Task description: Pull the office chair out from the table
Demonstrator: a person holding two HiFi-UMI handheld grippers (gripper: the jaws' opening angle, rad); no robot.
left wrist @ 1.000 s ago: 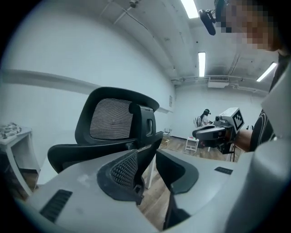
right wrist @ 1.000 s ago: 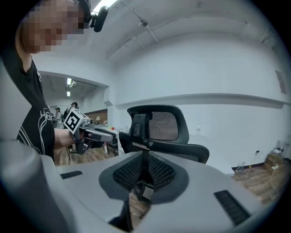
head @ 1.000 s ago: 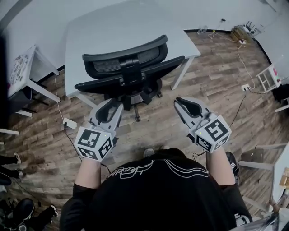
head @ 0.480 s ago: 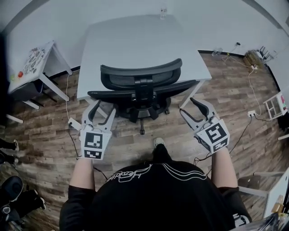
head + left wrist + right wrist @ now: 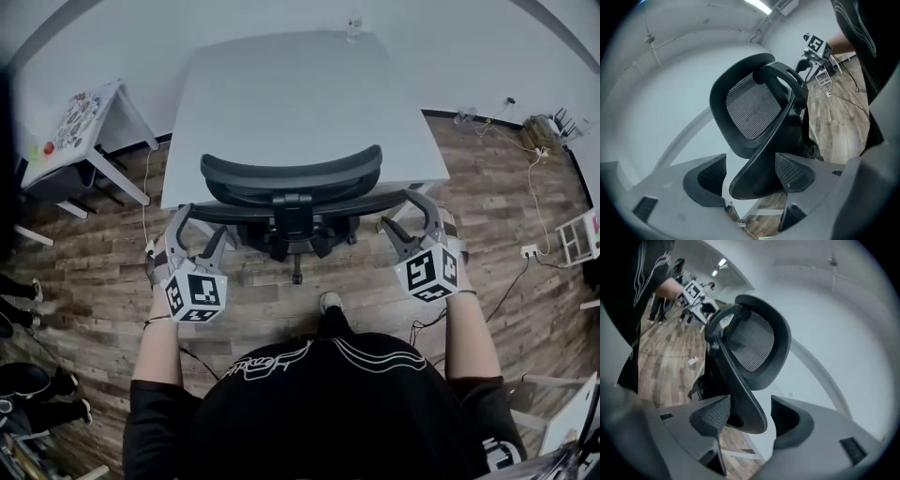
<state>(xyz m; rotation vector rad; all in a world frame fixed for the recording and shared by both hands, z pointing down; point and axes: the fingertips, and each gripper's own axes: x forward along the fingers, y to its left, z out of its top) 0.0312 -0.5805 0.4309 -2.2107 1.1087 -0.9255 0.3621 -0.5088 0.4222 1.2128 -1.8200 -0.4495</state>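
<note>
A black mesh-backed office chair (image 5: 292,178) stands tucked against the near edge of the white table (image 5: 300,84). My left gripper (image 5: 202,225) is at the left end of the chair's backrest band, and my right gripper (image 5: 405,216) is at the right end. In the left gripper view the jaws (image 5: 751,176) are opening, with the backrest's end (image 5: 754,178) between the pads. In the right gripper view the jaws (image 5: 749,417) are opening too, and the other end of the backrest (image 5: 750,413) sits between them. Neither pair of pads presses on it.
A small white side table (image 5: 80,127) with colourful items stands at the left. Cables and a socket block (image 5: 530,251) lie on the wood floor at the right, beside a white rack (image 5: 581,234). A bottle (image 5: 353,23) stands at the table's far edge. Other people's feet (image 5: 23,291) show at the far left.
Both grippers have moved forward from in front of my body to the two ends of the chair's backrest, rolled over, and gone from shut to wide open around it.
</note>
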